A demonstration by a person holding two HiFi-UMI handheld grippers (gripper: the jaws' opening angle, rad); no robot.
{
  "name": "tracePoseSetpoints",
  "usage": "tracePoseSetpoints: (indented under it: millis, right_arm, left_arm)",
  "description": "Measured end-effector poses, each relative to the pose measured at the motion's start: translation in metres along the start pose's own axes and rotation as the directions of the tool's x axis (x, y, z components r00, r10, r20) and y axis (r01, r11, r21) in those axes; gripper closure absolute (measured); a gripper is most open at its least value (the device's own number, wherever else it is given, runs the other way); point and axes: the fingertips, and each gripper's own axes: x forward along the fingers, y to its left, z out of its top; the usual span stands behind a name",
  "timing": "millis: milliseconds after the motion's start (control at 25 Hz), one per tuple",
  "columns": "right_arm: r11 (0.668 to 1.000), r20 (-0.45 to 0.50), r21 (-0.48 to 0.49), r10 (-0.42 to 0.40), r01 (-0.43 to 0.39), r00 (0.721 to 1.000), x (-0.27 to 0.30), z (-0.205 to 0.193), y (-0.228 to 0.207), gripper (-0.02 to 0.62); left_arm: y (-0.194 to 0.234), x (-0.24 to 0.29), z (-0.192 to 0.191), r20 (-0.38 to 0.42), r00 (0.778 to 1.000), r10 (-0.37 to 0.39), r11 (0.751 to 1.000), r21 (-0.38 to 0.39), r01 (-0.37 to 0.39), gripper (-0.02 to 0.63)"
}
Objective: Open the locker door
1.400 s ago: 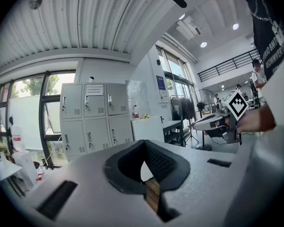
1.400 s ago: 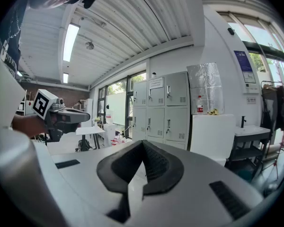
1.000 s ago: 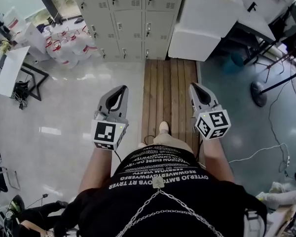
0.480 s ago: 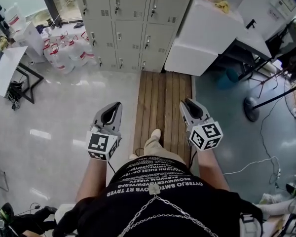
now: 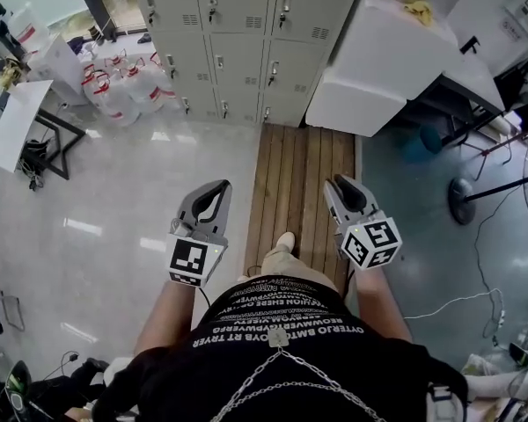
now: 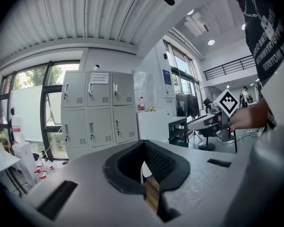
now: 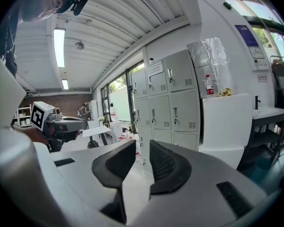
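Since a second ago the right gripper (image 5: pixel 341 183) has started opening; its fingers now stand a modest gap apart with nothing between them, while the left gripper (image 5: pixel 218 187) stays pinched together and empty. Both are low in the frame, and the lockers (image 5: pixel 246 42) stand at the upper middle, well apart from them with every door closed, so this looks like the approach. Next, I judge, comes walking in along the wooden strip (image 5: pixel 304 165) and setting the parted fingers on one door's latch (image 5: pixel 274 70).
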Motion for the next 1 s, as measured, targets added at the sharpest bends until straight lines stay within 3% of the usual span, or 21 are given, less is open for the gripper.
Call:
tracePoseSetpoints:
  millis: [200, 560, 1000]
  right_arm:
    - [0.999, -0.012, 0.028, 0.018, -0.018, 1.0, 0.024, 0.001, -0.033, 0.506]
    - [0.998, -0.011, 0.049, 0.041, -0.041, 0.999, 0.052, 0.009, -0.111, 0.506]
    - [0.991, 0.026, 0.089, 0.1, -0.102, 0.995, 0.067, 0.024, -0.209, 0.506]
  left_arm:
    - [0.002, 0.055, 0.004, -0.028, 0.998, -0.047, 0.999, -0.019, 0.047, 0.606]
    - [0.001, 0.138, 0.02, -0.036, 0.999, -0.025, 1.0, 0.015, 0.025, 0.606]
    - [-0.016, 0.217, 0.055, -0.014, 1.0, 0.013, 1.0, -0.013, -0.013, 0.606]
